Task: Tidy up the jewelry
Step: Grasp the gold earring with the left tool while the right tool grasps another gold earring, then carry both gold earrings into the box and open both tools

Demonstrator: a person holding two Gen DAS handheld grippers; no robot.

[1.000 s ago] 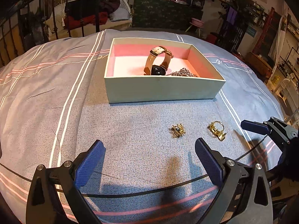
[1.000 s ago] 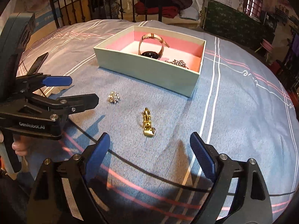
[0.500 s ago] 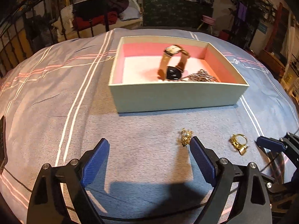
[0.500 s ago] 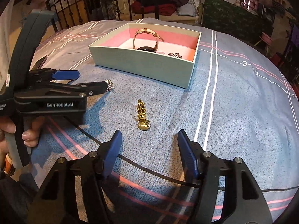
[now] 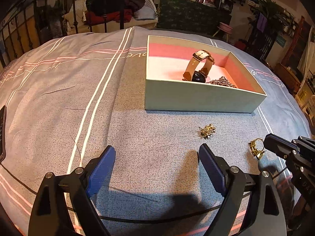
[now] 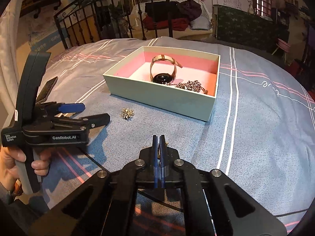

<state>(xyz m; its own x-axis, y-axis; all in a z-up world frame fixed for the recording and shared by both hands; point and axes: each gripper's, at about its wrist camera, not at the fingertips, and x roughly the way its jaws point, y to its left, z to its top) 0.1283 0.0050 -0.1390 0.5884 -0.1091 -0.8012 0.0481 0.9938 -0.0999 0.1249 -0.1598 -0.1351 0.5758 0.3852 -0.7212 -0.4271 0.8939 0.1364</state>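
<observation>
A pale green box (image 5: 196,98) (image 6: 157,100) with a pink lining holds a tan-strapped watch (image 5: 196,66) (image 6: 163,72) and a dark beaded chain (image 5: 222,81) (image 6: 189,84). On the grey bedspread in front of it lie a small sparkly brooch (image 5: 206,131) (image 6: 127,113) and a gold ring (image 5: 256,149). My right gripper (image 6: 159,137) (image 5: 265,140) is shut with its tips at the ring's band; only a gold sliver (image 6: 167,143) peeks past the fingers. My left gripper (image 5: 156,157) (image 6: 90,113) hangs open and empty, short of the brooch.
A dark flat phone-like object (image 5: 2,133) (image 6: 47,86) lies on the bedspread at the left. A person's hand (image 6: 11,157) grips the left tool's handle. Black iron bed rails (image 6: 82,25) and a cluttered room stand beyond the bed.
My right gripper's jaws have gone from wide apart to fully together at the gold ring. The left gripper has narrowed slightly and drifted a little, still empty.
</observation>
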